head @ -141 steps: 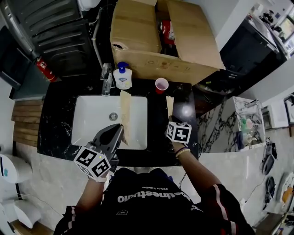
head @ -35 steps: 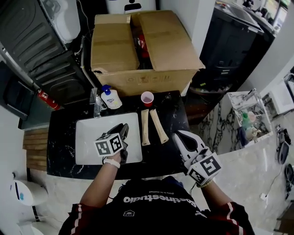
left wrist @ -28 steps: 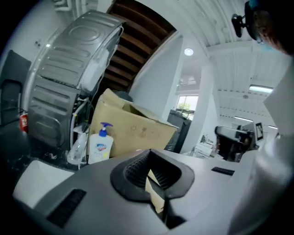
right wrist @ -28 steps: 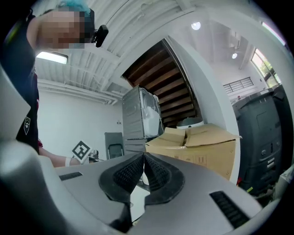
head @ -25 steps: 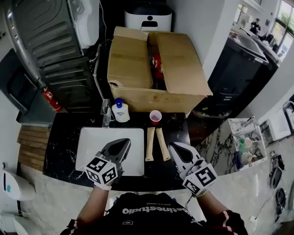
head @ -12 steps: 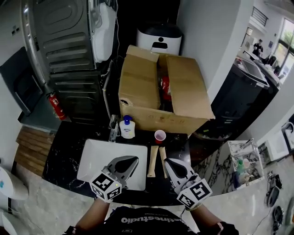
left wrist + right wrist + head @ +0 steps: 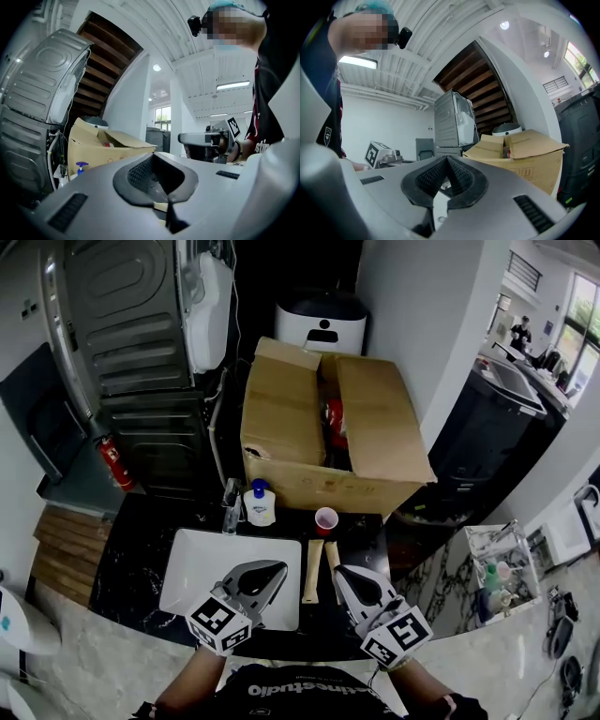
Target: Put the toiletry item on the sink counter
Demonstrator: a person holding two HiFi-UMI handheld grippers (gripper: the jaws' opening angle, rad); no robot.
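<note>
An open cardboard box (image 7: 328,427) stands at the back edge of the black desk (image 7: 131,540), behind the white sink (image 7: 202,563) set into it. The left gripper (image 7: 277,568) hangs over the sink's front right part and the right gripper (image 7: 339,574) over the desk to the sink's right, each with its jaws pressed together and nothing between them. Two pale, long toiletry items (image 7: 309,570) lie side by side on the desk just right of the sink, between the grippers, with a soap bottle (image 7: 260,505) at the sink's back rim and a small red cup (image 7: 325,519) behind its right corner.
</note>
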